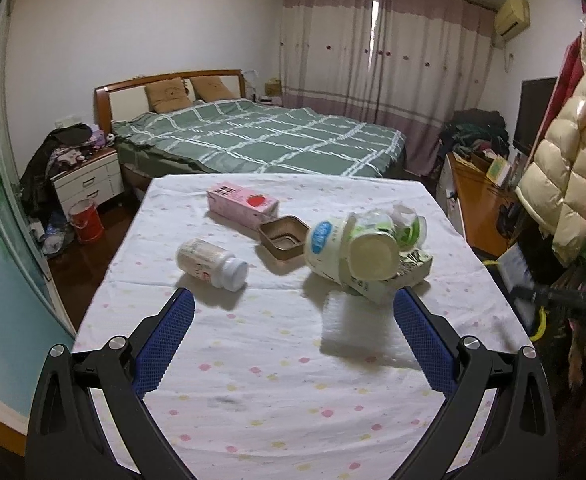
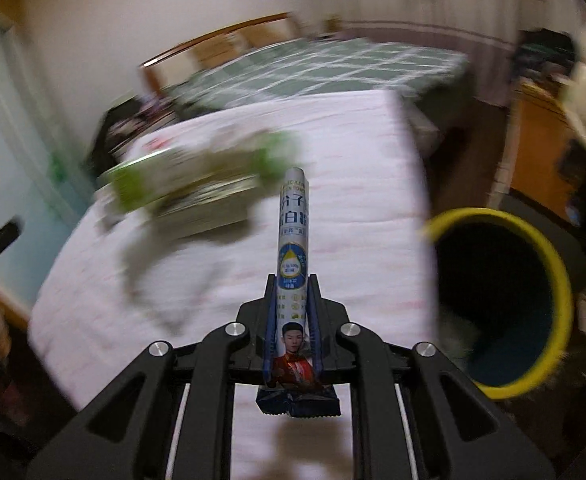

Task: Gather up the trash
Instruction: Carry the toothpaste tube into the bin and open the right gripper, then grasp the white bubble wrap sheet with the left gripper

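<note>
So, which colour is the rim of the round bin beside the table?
Yellow, around a dark inside; the bin shows in the right wrist view.

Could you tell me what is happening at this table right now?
A person is clearing trash with two handheld grippers. The right gripper is shut on a flattened carton, near the yellow-rimmed bin beside the table. The left gripper is open above the tablecloth, facing a white bottle and other trash.

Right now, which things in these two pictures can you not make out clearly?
- Right wrist view: green and white trash pile, smeared by motion blur.
- Right wrist view: inside of the yellow-rimmed bin, too dark.
- Left wrist view: box, mostly hidden under the white cup.
</note>
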The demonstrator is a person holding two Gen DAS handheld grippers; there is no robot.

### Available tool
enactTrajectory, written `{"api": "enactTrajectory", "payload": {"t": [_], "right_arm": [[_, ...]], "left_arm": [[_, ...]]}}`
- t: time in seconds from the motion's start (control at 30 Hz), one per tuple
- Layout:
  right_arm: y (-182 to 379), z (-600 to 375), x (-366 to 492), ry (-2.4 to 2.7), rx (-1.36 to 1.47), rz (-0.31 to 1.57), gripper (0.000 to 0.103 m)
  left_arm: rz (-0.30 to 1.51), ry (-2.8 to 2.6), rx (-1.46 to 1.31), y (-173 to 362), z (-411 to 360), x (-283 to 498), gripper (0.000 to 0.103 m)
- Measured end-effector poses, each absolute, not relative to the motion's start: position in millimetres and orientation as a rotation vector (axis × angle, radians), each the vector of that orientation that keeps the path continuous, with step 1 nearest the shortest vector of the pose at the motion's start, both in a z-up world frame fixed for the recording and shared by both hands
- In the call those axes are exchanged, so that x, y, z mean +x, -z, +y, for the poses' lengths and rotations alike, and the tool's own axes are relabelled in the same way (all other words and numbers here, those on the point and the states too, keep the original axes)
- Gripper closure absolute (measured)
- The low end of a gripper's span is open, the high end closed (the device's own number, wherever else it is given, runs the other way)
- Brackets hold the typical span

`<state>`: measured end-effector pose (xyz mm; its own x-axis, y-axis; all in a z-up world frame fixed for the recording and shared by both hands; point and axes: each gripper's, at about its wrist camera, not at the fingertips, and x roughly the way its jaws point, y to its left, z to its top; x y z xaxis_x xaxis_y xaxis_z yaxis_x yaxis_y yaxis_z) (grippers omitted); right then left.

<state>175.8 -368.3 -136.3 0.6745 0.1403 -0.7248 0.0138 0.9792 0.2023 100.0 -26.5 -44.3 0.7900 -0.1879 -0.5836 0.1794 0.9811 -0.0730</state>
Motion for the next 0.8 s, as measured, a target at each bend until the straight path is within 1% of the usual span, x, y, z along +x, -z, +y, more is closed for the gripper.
{"api": "enactTrajectory", "payload": {"t": [0.13,0.27,0.5,0.53,0.6,0.63,0.67,0.8], "right_arm": [[150.4,-433.2,184.9,0.127,0.236,0.834,0.089],[169.5,-475.1,191.1,0.212,0.267,0.855,0.089],[197.8,-509.1,200.9,0.285,0.292,0.894,0.088],[199.0,-510.3,201.4,0.286,0.298,0.897,0.085],[202.5,-512.9,205.3,0.301,0.298,0.896,0.077],[202.9,-514.1,205.1,0.310,0.293,0.893,0.069],[202.7,-514.7,204.7,0.314,0.290,0.887,0.065],[201.6,-514.0,204.0,0.309,0.286,0.883,0.064]], "left_arm": [[0.655,0.231,-0.003,54.4,-41.7,109.5,0.005],[0.690,0.265,0.008,67.1,-57.8,119.6,0.005],[0.730,0.330,0.036,86.2,-82.8,134.4,0.005],[0.738,0.340,0.038,88.3,-85.6,136.8,0.005],[0.752,0.351,0.043,93.6,-91.4,140.2,0.005],[0.759,0.358,0.047,96.5,-94.2,142.2,0.005],[0.763,0.363,0.049,97.9,-95.9,143.1,0.005],[0.793,0.383,0.057,110.3,-101.7,152.2,0.005]]}}
